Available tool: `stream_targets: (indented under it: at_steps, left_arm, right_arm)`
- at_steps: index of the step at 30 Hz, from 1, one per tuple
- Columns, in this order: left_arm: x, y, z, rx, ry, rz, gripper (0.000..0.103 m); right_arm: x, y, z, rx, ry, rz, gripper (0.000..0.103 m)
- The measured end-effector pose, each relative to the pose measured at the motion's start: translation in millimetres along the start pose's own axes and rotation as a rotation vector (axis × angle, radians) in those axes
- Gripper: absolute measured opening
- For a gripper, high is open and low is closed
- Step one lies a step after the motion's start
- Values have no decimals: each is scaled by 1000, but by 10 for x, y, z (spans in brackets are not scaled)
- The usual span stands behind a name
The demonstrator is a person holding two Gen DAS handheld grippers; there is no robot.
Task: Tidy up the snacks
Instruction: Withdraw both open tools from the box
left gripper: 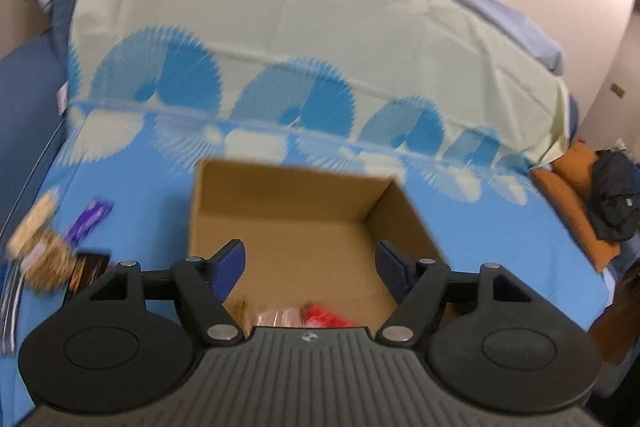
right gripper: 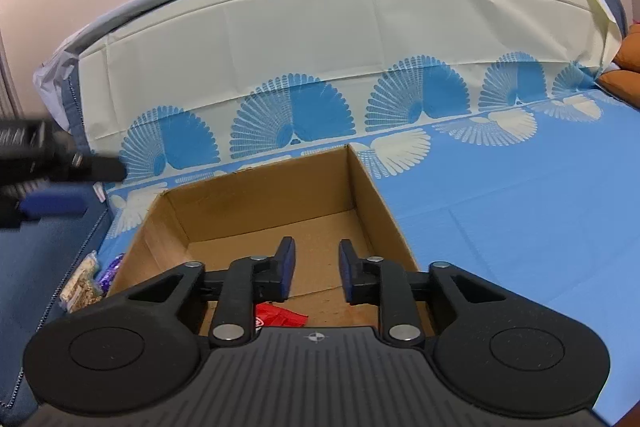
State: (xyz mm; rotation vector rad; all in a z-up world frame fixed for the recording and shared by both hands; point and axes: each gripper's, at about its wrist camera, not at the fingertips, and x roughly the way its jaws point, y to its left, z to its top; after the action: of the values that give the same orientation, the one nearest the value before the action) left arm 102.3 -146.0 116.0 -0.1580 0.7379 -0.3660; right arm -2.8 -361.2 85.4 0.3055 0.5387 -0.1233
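Both grippers hang over the open cardboard box (right gripper: 362,183) on the bed; left gripper (left gripper: 310,269) fingers wide apart and empty, right gripper (right gripper: 316,273) fingers narrowly parted, nothing between. Red packet (right gripper: 280,318) lies in the box; loose snacks (left gripper: 44,247) wait outside its left wall. Likely next: fetch those, gripping packets mid-body. Left view blurred; box's near floor hidden by gripper bodies.

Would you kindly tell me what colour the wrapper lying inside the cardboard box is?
The wrapper is red, clearest in the right wrist view.
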Motion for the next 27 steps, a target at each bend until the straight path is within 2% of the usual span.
stream_targets:
  at_steps: [3, 5, 7, 10, 12, 13, 14, 15, 16, 19, 24, 27]
  left_arm:
    - [60, 145, -189, -15, 51, 64, 77]
    - [101, 213, -341, -2, 81, 123, 77]
    - [118, 280, -486, 12, 107, 147, 77]
    - [152, 306, -675, 34, 145, 151, 74]
    - [159, 302, -775, 45, 162, 137, 64]
    - [147, 282, -821, 60, 159, 147, 62]
    - [132, 262, -857, 81, 151, 155, 58]
    - [119, 251, -886, 100, 144, 159, 56]
    - [115, 243, -900, 107, 140, 161, 53]
    - [89, 224, -910, 94, 146, 136, 45]
    - [7, 139, -1043, 127, 133, 123, 45]
    - [-90, 177, -1096, 115, 124, 78, 46]
  right_arm:
    - [17, -22, -2, 6, 7, -36, 40]
    - [20, -49, -3, 9, 4, -78, 50]
    - [19, -77, -7, 7, -1, -136, 58]
    - [51, -144, -23, 4, 9, -216, 60]
    - [74, -197, -51, -2, 25, -261, 60]
    - [89, -225, -64, -8, 34, -283, 59]
    - [110, -254, -83, -16, 51, -300, 53]
    - [144, -278, -104, -22, 76, -305, 44]
    - [188, -306, -128, -26, 108, -305, 26]
    - [254, -382, -186, -24, 162, -271, 13]
    - [191, -387, -238, -63, 149, -311, 13]
    - [144, -395, -272, -72, 156, -312, 13]
